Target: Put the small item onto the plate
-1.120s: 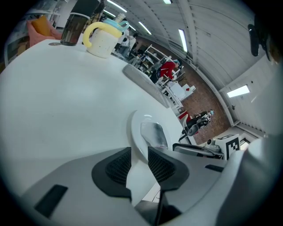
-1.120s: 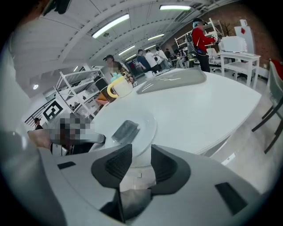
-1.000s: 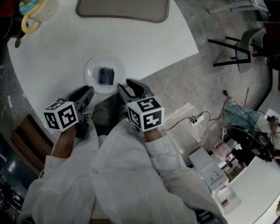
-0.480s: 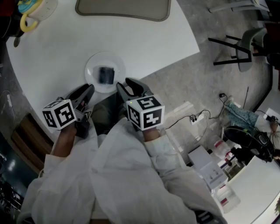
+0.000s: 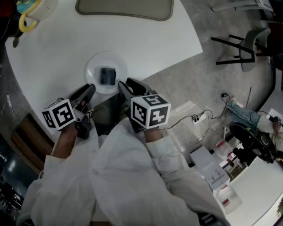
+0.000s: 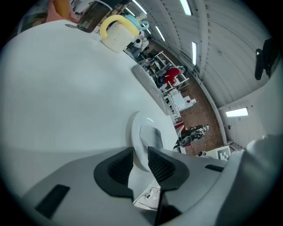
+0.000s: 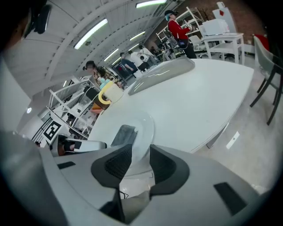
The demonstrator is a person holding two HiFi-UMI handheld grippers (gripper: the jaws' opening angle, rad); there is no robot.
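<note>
A small dark item (image 5: 106, 75) lies flat in the middle of a white plate (image 5: 93, 63). The plate sits on a round white desk (image 5: 57, 48), close to the desk's near edge. The item is fully inside the rim and nothing touches it.

Just below the plate, at the edge of the desk, a person in white sleeves holds two tools. The left hand-held gripper (image 5: 87, 92) points up toward the plate's lower left rim. The right hand-held gripper (image 5: 128, 84) points toward its lower right rim. Both are near the plate but clear of it.

In the left gripper view, the jaws stand a little apart with nothing between them; the plate (image 6: 135, 132) and the item (image 6: 150, 134) show beyond the gap. The right gripper view shows the same: jaws slightly apart and empty, with the plate (image 7: 148, 126) and item (image 7: 124, 134) ahead.

Over the last second almost nothing has moved. The item was already on the plate. Only the marker cube on the right hand-held gripper has turned and shifted slightly. This suggests the placing is done and both tools are simply waiting.

Farther back on the desk are a cup with a yellow handle (image 5: 33, 13) and a grey mat (image 5: 124, 9).
</note>
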